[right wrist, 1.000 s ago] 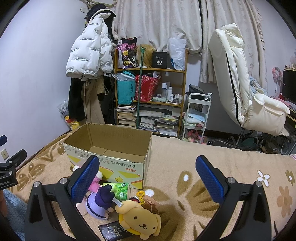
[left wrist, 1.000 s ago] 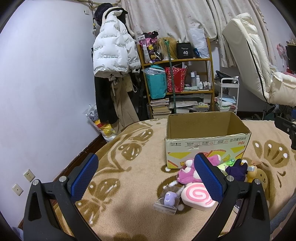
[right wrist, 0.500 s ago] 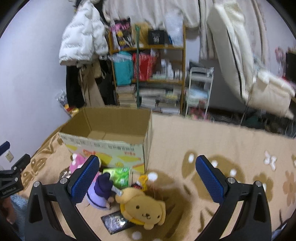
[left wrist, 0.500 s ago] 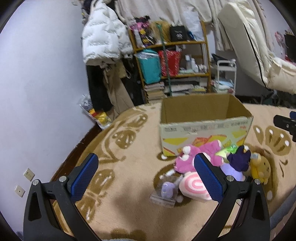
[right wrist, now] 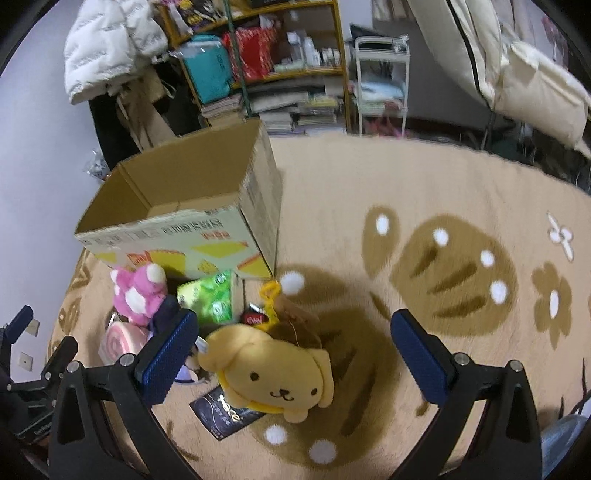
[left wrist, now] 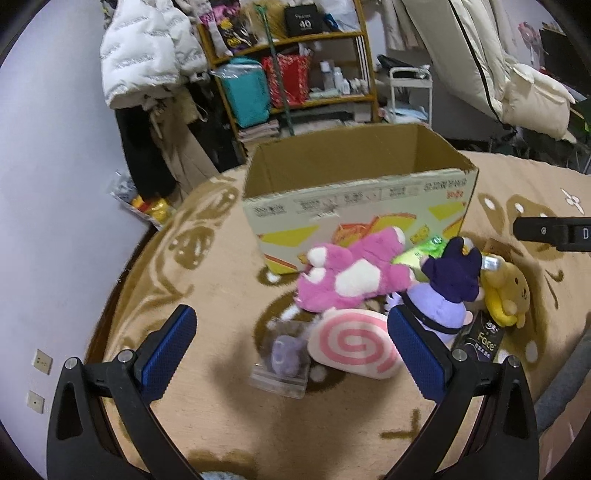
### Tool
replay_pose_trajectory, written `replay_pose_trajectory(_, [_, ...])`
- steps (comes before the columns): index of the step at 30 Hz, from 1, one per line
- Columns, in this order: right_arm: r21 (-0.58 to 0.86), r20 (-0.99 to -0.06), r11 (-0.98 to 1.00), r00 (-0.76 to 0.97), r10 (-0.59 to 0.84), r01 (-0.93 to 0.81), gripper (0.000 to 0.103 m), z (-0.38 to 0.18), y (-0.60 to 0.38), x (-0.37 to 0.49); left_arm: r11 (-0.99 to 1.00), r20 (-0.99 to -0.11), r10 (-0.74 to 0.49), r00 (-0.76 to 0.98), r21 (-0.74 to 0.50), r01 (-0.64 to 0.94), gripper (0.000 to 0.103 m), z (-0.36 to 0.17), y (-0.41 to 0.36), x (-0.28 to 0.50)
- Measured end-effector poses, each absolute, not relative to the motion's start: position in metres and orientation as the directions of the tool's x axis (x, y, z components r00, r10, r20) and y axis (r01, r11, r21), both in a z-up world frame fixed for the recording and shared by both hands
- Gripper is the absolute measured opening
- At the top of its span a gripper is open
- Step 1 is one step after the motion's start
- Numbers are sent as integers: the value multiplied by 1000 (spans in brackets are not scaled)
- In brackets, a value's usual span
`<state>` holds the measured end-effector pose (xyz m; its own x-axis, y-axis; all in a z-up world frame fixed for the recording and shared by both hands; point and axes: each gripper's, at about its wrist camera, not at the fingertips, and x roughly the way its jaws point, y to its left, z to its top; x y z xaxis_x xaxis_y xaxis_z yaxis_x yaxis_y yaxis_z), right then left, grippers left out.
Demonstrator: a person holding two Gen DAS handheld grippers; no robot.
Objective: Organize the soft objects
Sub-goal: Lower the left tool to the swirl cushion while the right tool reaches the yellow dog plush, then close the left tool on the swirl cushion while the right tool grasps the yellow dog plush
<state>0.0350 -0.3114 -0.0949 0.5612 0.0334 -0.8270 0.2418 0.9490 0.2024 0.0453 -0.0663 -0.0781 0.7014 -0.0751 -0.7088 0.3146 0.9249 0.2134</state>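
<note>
Beige carpet (right wrist: 424, 177) with brown animal shapes and white flowers is covering the floor, and a cluttered shelf (left wrist: 295, 66), a white puffer jacket (left wrist: 147, 55) and a cream recliner (left wrist: 517, 74) are standing along the back. An open cardboard box (left wrist: 354, 206), printed with yellow shapes and writing too small to read, is sitting on the carpet with nothing showing inside it.

Soft toys are lying heaped against the box's front. A pink plush (left wrist: 354, 273) is leaning on the box wall, a pink swirl cushion (left wrist: 354, 343) is lying just in front of it, and a small purple toy in a clear bag (left wrist: 282, 360) is lying beside the cushion. A purple-hatted doll (left wrist: 447, 291) is sitting between the pink plush and a yellow dog plush (right wrist: 273, 373), whose yellow clip is pointing toward the box. A green packet (right wrist: 210, 295) is leaning against the box, and a black sachet (right wrist: 225, 413) reading "Face" is lying partly under the dog.

The left hand-held gripper (left wrist: 291, 358) is hanging released above the bagged toy and cushion, jaws wide apart, grasping nothing. The right hand-held gripper (right wrist: 293, 360) is likewise spread wide over the yellow dog, not touching it. A black bag reading "40" (left wrist: 304, 24) is sitting on the shelf.
</note>
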Motion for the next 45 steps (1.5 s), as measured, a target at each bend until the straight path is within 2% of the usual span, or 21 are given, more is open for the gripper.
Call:
replay_pose_trajectory(10, [268,-881,927,456,126,261,103,-115,-317,53,913,-785,-95,612,176,368,102,-106,-84,61])
replay_pose_trajectory(29, [315,-932,919,259,252,239,102,-161,-301,74,893,-862,-113,495,130,431,102,-142,-102,76])
replay_pose_trajectory(31, [316,-931,918,264,252,241,101,-161,-302,73,897,-866,-106,489,129,423,99,-144,-100,78])
replay_pose_trajectory(33, [316,-931,917,265,251,242,99,-160,-300,71,899,-874,-112,473,114,424,89,-147,-99,79])
replay_pose_trajectory(41, [301,-932,914,284,223,270,96,-154,-303,64,882,-868,-127,480,123,454,65,-144,-101,76])
replay_pose_trajectory(45, [294,-930,914,305,206,279,95,-150,-305,61,883,-867,-129,482,121,454,58,-140,-101,71])
